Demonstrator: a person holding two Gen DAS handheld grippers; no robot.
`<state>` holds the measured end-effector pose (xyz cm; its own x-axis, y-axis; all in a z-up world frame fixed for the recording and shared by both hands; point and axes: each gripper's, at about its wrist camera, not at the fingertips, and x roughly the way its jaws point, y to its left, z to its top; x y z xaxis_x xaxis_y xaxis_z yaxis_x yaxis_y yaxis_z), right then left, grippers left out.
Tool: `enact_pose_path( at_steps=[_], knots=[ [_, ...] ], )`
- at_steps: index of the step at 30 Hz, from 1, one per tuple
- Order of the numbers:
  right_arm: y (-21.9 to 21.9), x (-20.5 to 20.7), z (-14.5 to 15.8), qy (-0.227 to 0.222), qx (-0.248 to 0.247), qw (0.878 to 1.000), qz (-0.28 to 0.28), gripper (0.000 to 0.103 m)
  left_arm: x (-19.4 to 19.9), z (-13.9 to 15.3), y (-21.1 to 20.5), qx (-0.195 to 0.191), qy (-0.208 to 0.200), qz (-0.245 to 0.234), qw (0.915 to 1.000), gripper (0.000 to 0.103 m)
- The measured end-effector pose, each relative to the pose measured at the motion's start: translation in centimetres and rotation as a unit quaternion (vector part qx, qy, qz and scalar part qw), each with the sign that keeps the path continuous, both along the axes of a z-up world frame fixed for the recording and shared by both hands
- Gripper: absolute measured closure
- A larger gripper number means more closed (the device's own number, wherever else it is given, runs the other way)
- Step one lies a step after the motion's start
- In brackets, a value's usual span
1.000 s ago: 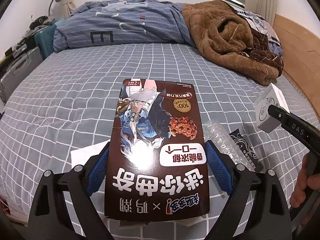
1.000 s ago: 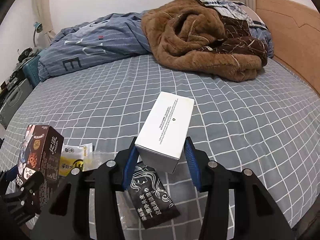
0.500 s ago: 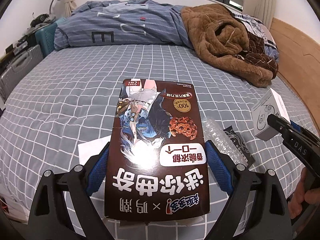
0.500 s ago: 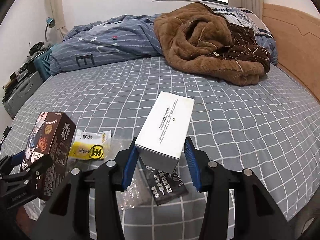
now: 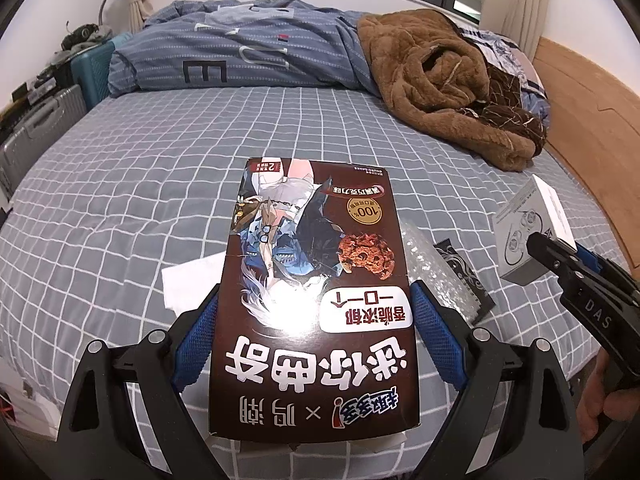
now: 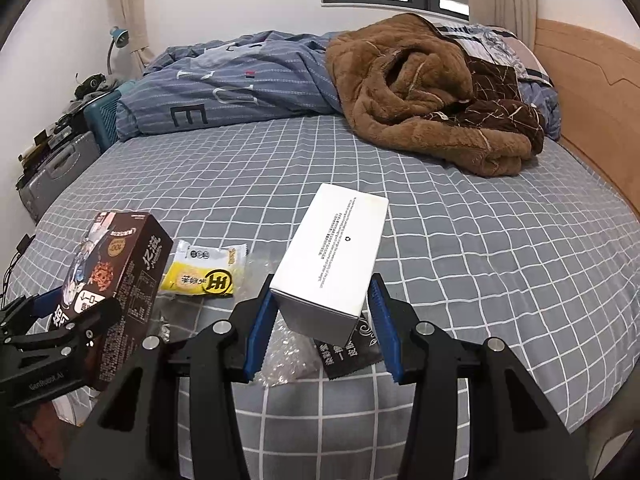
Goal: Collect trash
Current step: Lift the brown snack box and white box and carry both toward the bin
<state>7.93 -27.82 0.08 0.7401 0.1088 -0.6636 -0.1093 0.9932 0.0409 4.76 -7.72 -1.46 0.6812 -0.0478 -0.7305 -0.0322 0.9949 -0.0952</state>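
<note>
Right wrist view alone shows yellow wrapper (image 6: pixel 204 274) — beside brown cookie box (image 6: pixel 116 276).

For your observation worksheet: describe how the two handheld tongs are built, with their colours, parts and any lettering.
Both the left tongs and the right tongs are black, angular plastic frames with round silver screws at the joints and ribbed blue pads lining the fingers. White lettering marks the black bodies: "DAS" on the right one, "GenRobot.AI" on the left. No cables show.
</note>
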Motion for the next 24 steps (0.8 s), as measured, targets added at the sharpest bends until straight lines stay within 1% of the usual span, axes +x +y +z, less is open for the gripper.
enact_pose_path(
  at_steps=[6, 10, 18, 21, 24],
  knots=[
    [0.6, -1.0, 0.5, -0.004, -0.002, 1.000, 0.007, 0.059, -1.5, 0.7, 0.1, -0.008, -0.005, -0.003, 1.0000, 0.015],
    [0.8, -1.7, 1.0, -0.007, -0.001, 1.000, 0.012, 0.059, -2.5, 1.2, 0.0, -0.006, -0.008, -0.009, 0.9999, 0.015],
    [1.3, -3.6, 1.9, -0.013, 0.003, 1.000, 0.018, 0.059, -3.8, 1.4, 0.6, -0.006, 0.005, -0.005, 1.0000, 0.015],
    [1.4, -4.4, 1.8, -0.011, 0.003, 1.000, 0.018, 0.059, -4.6, 1.4, 0.7, -0.027, 0.016, -0.016, 0.9994, 0.015],
    [1.3, -5.4, 1.7, -0.008, 0.003, 1.000, 0.017, 0.059, -5.7, 1.8, 0.4, -0.015, 0.008, -0.017, 0.9997, 0.015]
  ],
)
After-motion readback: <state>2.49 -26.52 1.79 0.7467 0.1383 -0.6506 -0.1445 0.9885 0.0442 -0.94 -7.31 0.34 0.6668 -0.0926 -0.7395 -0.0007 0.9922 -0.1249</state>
